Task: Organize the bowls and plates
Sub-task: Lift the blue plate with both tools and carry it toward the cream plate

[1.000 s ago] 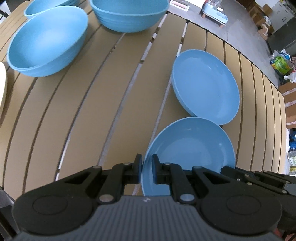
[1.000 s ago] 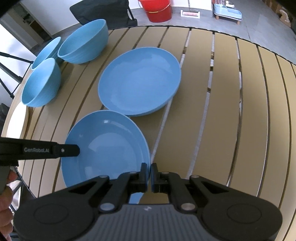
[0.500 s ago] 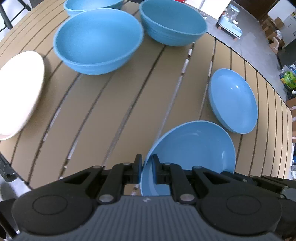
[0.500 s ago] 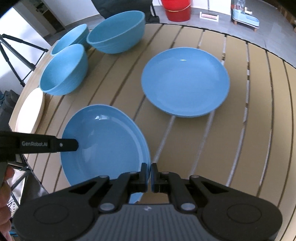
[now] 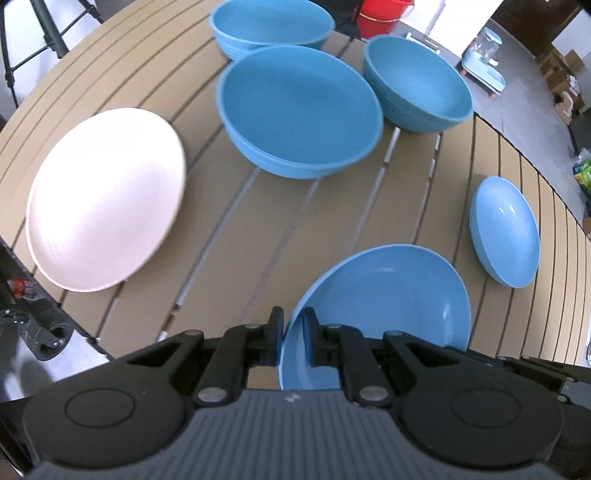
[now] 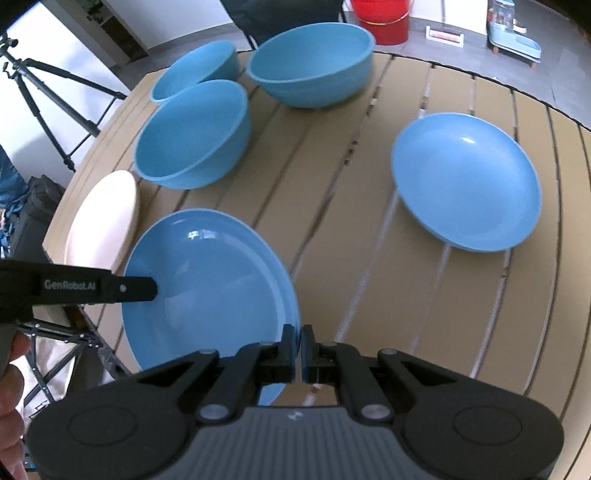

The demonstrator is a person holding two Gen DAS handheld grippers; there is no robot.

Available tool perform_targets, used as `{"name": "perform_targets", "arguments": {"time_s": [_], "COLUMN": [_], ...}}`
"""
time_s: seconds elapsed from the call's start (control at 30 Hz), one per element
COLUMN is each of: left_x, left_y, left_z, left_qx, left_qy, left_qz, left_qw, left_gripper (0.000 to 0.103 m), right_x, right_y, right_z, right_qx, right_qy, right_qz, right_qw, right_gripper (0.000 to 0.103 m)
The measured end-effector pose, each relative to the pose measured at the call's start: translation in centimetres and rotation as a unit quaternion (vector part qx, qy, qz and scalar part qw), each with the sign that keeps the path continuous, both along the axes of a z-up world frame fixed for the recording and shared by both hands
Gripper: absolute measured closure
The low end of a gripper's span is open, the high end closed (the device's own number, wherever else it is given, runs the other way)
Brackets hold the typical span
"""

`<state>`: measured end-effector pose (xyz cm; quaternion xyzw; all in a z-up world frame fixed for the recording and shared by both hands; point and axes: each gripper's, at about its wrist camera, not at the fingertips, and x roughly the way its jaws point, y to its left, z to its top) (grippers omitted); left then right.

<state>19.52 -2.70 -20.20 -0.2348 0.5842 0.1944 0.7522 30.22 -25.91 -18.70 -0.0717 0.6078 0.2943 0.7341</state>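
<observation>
Closest to both cameras, the held blue plate (image 6: pixel 214 280) hangs above the near edge of the slatted table (image 5: pixel 280 206), gripped from two sides. The left gripper (image 5: pixel 293 341) has its tongs clamped on the plate's rim, one finger inside the dish and one outside. The right gripper (image 6: pixel 298 347) is pinched on the opposite rim, its tongs nearly together with only the thin edge between them.

Judging by the task, the step in hand is carrying this plate toward a stack. To do it well, both hands should travel together at one level so neither rim slips from its pinch. The plate should then be lowered flat and centred over its target before either grip lets go. The glazed rim looks slick, so a tilt could let it slide.

Just left of the held plate lies a white plate (image 5: pixel 103 199), near the table's edge. Well to its right sits a second blue plate (image 6: pixel 465 184). Beyond the held plate stands the nearest blue bowl (image 5: pixel 299 110), and behind it two more bowls, one at the back left (image 5: pixel 271 24) and one at the back right (image 5: pixel 417 83).

Counted: two blue plates, one white plate, three blue bowls.
</observation>
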Motion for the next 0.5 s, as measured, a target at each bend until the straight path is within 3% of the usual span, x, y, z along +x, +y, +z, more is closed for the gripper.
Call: {"name": "perform_targets", "arguments": {"time_s": [0.5], "left_x": [-2.3], "left_y": [7.0], "left_z": [2.0], "left_qx": [0.011], "left_qy": [-0.006], "left_qz": [0.030], "left_qw": [0.9995], "left_gripper": [0.091], "right_x": [-2.2], "right_y": [7.4], "right_z": [2.0], "right_qx": [0.010], "right_qy": [-0.003], "right_qz": [0.024], "right_qw": [1.000], "right_gripper": [0.100]}}
